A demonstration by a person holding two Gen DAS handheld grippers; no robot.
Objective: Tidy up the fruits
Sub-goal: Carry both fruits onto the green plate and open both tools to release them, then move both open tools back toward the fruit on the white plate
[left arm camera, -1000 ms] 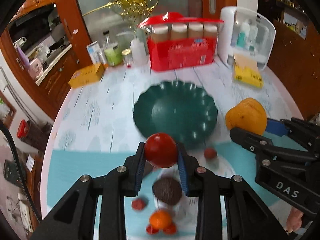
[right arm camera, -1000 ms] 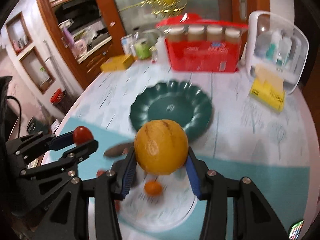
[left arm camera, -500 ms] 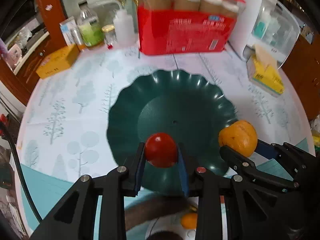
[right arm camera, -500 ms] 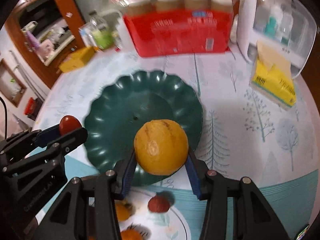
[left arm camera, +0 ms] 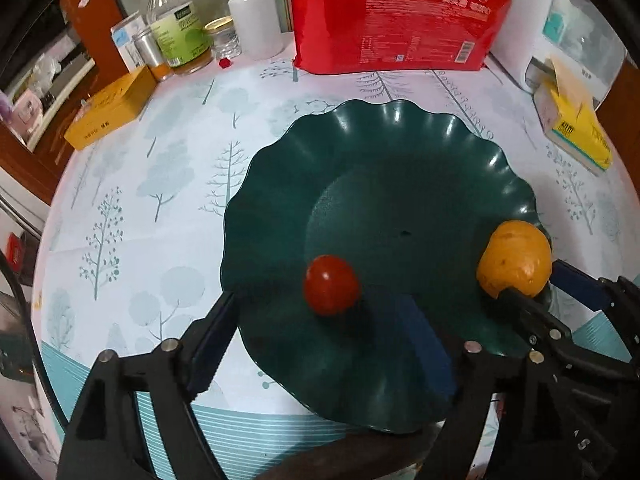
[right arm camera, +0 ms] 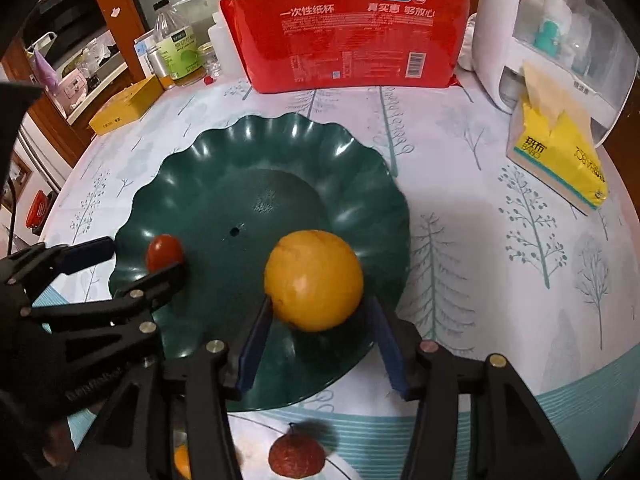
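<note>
A dark green scalloped plate [left arm camera: 400, 168] [right arm camera: 248, 152] lies on the tree-print tablecloth. A small red tomato [left arm camera: 331, 285] [right arm camera: 164, 252] rests on its near left part, between the spread fingers of my left gripper [left arm camera: 320, 328], which is open. A large orange [right arm camera: 314, 280] [left arm camera: 514, 258] rests on the plate's near right part, between the parted fingers of my right gripper [right arm camera: 320, 340], which is open. A brownish-red fruit [right arm camera: 296, 458] and part of a small orange one [right arm camera: 180, 460] lie on a white plate below.
A red pack of paper cups [left arm camera: 396, 20] [right arm camera: 352, 36], bottles and jars [left arm camera: 180, 28], a yellow box [left arm camera: 108, 108], a yellow tissue pack [right arm camera: 556, 152] and a white dispenser [right arm camera: 560, 40] line the far side of the table.
Both grippers came down over the green plate and opened. The tomato and the orange left the fingers and now rest on the plate.
</note>
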